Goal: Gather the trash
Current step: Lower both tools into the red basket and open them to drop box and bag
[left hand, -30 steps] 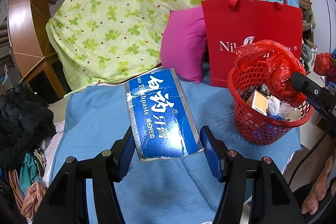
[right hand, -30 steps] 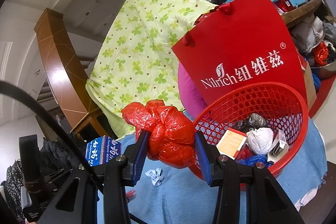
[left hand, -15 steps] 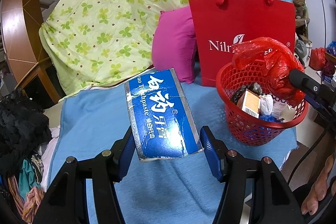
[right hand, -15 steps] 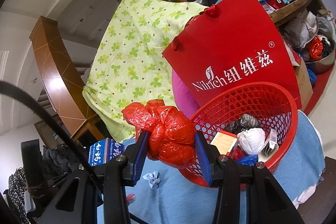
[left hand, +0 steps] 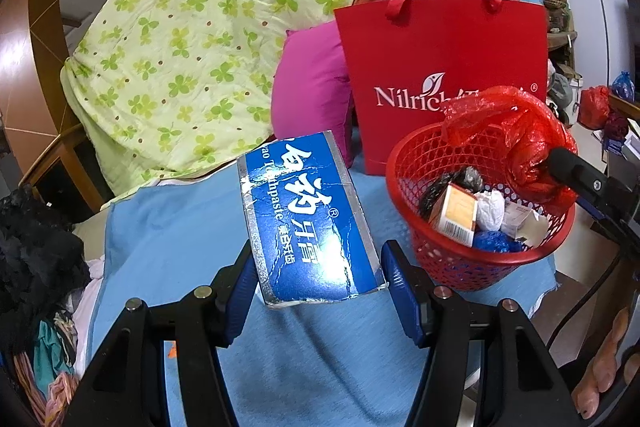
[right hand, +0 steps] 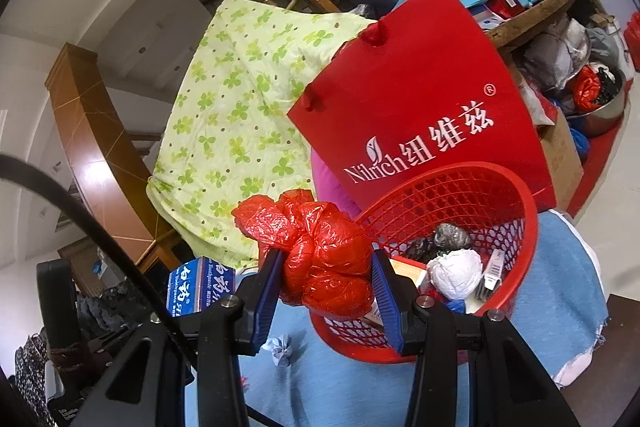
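Left gripper [left hand: 316, 277] pinches a blue toothpaste box [left hand: 306, 223], creased, silver-edged, held over the blue cloth [left hand: 168, 227] left of the basket [left hand: 476, 267]. Right gripper [right hand: 326, 297] pinches a crumpled red plastic bag [right hand: 320, 259] at the basket's near rim. Red mesh basket holds a white paper wad [right hand: 456, 273], an orange carton [left hand: 454, 213], dark wrappers. Since earlier the basket sits closer in the left view; both grips unchanged
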Tool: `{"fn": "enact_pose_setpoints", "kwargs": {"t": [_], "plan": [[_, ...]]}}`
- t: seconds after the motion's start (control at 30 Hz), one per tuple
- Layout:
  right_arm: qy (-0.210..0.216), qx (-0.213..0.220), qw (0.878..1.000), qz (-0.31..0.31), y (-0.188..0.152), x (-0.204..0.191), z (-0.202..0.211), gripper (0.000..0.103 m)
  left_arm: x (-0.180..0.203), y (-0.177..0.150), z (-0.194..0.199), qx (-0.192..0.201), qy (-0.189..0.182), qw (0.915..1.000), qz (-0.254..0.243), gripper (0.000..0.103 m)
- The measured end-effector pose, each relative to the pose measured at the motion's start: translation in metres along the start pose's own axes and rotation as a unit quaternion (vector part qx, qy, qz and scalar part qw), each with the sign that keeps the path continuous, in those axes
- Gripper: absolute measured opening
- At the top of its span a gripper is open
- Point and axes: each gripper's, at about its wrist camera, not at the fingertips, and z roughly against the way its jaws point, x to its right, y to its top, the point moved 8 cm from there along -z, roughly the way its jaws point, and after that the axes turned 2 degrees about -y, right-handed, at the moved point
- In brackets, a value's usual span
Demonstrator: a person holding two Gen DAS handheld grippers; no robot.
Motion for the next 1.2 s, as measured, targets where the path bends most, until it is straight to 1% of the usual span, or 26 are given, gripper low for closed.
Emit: {"fn": "enact_pose_setpoints", "kwargs": {"t": [0.13, 0.57, 0.87, 0.97, 1.1, 1.2], "plan": [[-0.006, 0.002, 1.000, -0.012, 0.003, 0.010, 0.001, 0.048, 0.007, 0.005, -0.001, 0.004, -0.005, 1.0000, -0.007, 0.063], [-0.021, 0.007, 1.000, -0.022, 0.010, 0.028, 0.002, 0.048, 0.031, 0.027, -0.005, 0.016, -0.020, 0.9993, -0.027, 0.063], [-0.036, 0.018, 0.998, -0.041, 0.017, 0.044, 0.006, 0.048, 0.051, 0.041, -0.012, 0.023, -0.039, 0.9981, -0.042, 0.063], [-0.045, 0.025, 0.997, -0.055, 0.021, 0.053, 0.009, 0.049, 0.059, 0.045, -0.017, 0.024, -0.050, 0.9974, -0.046, 0.063], [-0.058, 0.032, 0.995, -0.073, 0.024, 0.066, 0.012, 0.049, 0.068, 0.050, -0.024, 0.026, -0.075, 0.9957, -0.047, 0.063], [-0.068, 0.042, 0.993, -0.089, 0.028, 0.077, 0.016, 0.049, 0.078, 0.054, -0.031, 0.026, -0.104, 0.9932, -0.045, 0.063]]}}
